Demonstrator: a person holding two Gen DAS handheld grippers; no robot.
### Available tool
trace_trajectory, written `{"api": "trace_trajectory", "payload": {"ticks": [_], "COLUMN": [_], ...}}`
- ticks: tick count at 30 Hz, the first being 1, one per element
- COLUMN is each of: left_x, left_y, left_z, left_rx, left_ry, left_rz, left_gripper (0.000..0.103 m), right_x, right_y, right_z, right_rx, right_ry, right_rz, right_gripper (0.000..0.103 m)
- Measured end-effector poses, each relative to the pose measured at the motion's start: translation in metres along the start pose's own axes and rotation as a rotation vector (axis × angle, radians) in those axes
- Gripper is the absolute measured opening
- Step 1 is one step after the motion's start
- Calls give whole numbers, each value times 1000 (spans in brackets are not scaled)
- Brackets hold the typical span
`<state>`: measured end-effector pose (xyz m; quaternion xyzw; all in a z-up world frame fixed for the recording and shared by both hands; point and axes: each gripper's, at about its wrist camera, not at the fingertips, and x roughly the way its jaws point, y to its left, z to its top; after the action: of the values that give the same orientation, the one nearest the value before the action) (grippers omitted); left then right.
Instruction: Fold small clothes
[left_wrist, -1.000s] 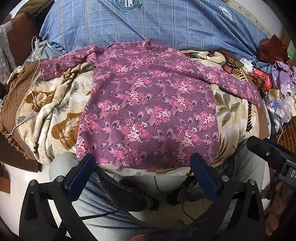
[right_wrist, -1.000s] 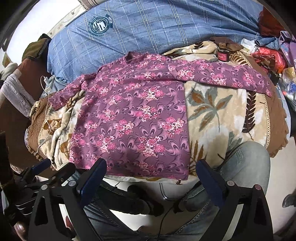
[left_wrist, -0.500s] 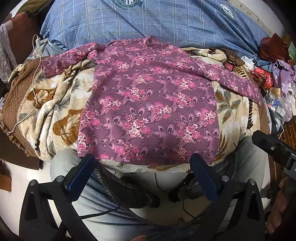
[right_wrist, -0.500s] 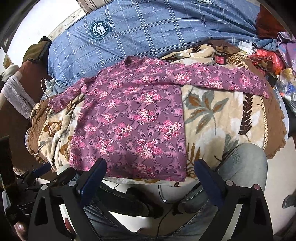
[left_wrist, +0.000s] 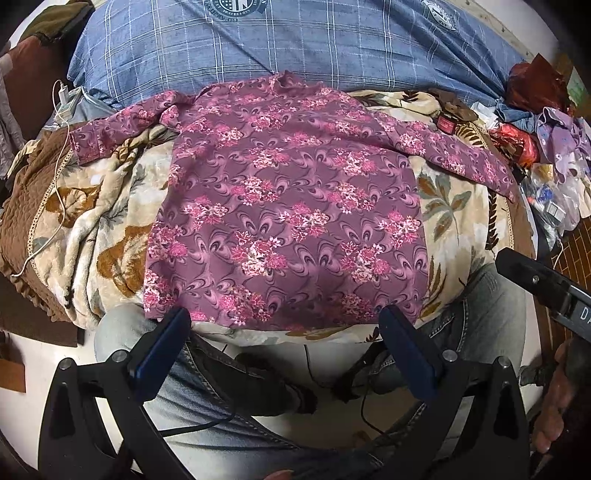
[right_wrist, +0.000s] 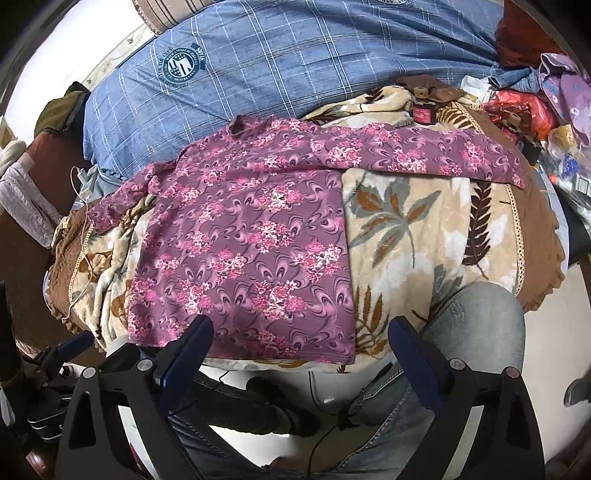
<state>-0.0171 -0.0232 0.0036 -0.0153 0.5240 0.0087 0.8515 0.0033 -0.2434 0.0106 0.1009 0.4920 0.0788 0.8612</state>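
The long-sleeved purple floral shirt (left_wrist: 288, 206) lies flat, hem at the leaf-patterned blanket's (right_wrist: 413, 236) near edge, just ahead of the wide-open, empty left gripper (left_wrist: 282, 325) and right gripper (right_wrist: 301, 332).

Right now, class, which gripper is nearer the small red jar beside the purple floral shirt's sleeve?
Right. The right gripper hovers at the hem nearer the small red jar; the left gripper sits further left.

Black hand-held gripper (left_wrist: 282, 325) frames with silver screws, blue finger pads (left_wrist: 162, 349); faded jeans (right_wrist: 476, 314).
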Motion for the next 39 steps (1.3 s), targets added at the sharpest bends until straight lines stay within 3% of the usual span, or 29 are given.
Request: {"api": "trace_trajectory", "payload": {"ticks": [39], "left_x": [-12], "left_y": [-14], "left_z": [8], "left_rx": [21], "left_ry": [-32], "left_rz": [-23], "left_gripper": [103], "right_x": [-11], "right_y": [-10], "right_z": [7], "right_rx": [-1], "right_ry": [-42], "right_rz": [14], "right_gripper": [95]}}
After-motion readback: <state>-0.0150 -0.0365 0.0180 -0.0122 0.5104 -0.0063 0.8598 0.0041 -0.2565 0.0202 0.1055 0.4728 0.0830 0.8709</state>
